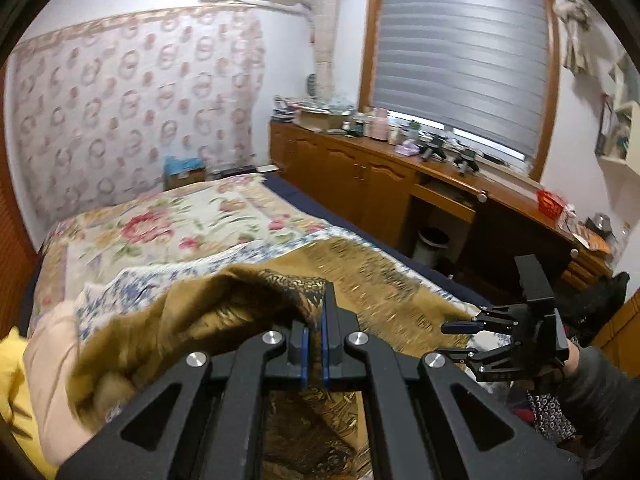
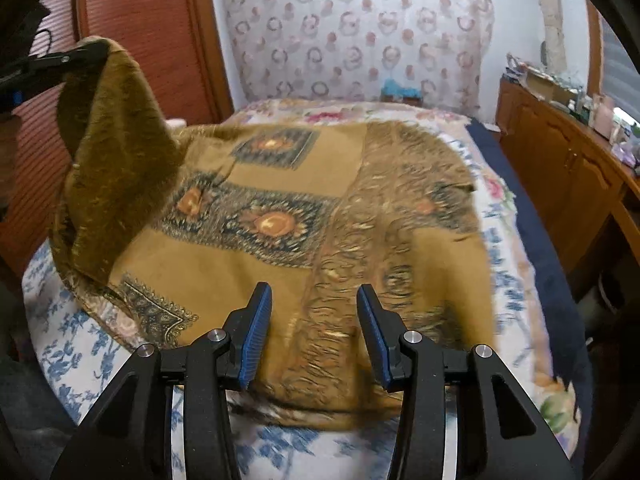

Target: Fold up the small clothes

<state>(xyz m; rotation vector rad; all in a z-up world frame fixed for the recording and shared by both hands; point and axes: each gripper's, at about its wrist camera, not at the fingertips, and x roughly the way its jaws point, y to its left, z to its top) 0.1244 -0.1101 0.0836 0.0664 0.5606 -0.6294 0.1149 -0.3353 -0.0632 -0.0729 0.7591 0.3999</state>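
Item: mustard patterned garment (image 2: 304, 216), spread on the bed (image 2: 80, 344). My left hand-held gripper (image 1: 316, 340) is clamped on its raised corner, lifted to carry a fold across. My right hand-held gripper (image 2: 314, 332) hovers agape, empty, above the near hem.

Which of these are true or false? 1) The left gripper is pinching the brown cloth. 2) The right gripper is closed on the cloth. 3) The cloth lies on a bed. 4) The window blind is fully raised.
1) True: the left gripper is shut on a lifted corner of the brown patterned cloth.
2) False: the right gripper is open above it.
3) True: it lies on the bed.
4) False: the window blind is lowered nearly all the way.
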